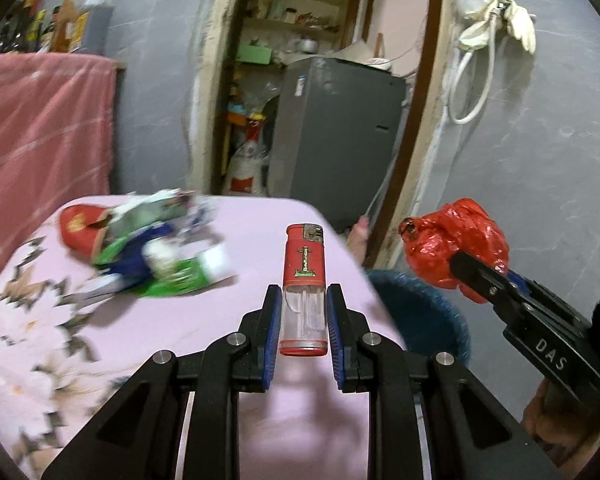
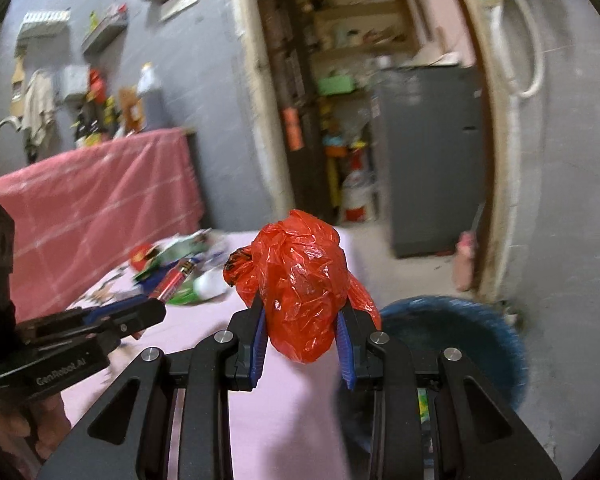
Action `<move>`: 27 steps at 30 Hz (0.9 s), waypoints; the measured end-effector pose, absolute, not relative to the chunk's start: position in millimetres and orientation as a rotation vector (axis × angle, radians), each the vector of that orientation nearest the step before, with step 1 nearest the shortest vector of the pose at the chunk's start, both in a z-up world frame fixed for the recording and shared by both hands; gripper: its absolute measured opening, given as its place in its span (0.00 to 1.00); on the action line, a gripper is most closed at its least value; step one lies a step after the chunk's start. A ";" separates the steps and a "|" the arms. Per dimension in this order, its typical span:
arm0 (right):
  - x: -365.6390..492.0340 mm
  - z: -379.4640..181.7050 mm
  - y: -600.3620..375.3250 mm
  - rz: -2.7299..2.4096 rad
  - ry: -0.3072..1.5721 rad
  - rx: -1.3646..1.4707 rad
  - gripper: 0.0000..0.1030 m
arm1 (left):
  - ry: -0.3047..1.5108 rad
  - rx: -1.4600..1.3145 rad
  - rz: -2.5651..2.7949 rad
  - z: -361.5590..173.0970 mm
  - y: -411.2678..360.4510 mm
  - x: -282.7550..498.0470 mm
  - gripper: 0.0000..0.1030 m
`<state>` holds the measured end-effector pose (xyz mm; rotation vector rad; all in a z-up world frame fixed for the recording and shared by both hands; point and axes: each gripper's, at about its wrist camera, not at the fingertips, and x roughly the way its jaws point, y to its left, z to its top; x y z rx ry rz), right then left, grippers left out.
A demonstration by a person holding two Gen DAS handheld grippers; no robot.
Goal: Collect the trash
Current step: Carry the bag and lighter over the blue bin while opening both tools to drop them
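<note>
Left gripper (image 1: pixel 303 322): closed on a red-capped lighter with a clear plastic body (image 1: pixel 304 288), held upright between the blue pads, above the pink floral-print tablecloth (image 1: pixel 40 340). Right gripper (image 2: pixel 302 334): clamped on a crumpled red plastic bag (image 2: pixel 300 280), carried at the table's right edge, beside and above the round dark blue bin (image 2: pixel 460 344) standing on the floor. In the left wrist view the same bag (image 1: pixel 452 248) hangs over the bin (image 1: pixel 424 312). Farther on the cloth: a blurred heap of red, green, blue and white wrappers (image 1: pixel 140 244), apart from both grippers. Beyond: pink-draped counter (image 1: pixel 40 128), grey wall, doorway with a grey cabinet (image 1: pixel 340 136).
</note>
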<state>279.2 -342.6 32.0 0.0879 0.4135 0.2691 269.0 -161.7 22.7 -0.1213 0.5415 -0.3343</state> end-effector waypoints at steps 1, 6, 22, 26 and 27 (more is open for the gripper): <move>278.2 32.5 -349.2 0.250 0.402 0.092 0.26 | 0.534 -0.121 -0.342 23.1 -170.9 271.8 0.18; 276.1 29.6 -391.5 0.148 0.350 0.126 0.26 | 0.509 -0.120 -0.382 22.2 -211.4 285.4 0.18; 300.9 -21.2 -466.8 0.032 0.393 0.203 0.26 | 0.580 -0.029 -0.409 -20.2 -293.3 332.0 0.18; 306.8 -34.7 -473.4 0.037 0.452 0.229 0.26 | 0.654 -0.003 -0.420 -33.6 -304.3 343.5 0.18; 307.3 -37.6 -475.3 0.035 0.463 0.238 0.27 | 0.676 0.004 -0.421 -37.2 -306.5 346.6 0.18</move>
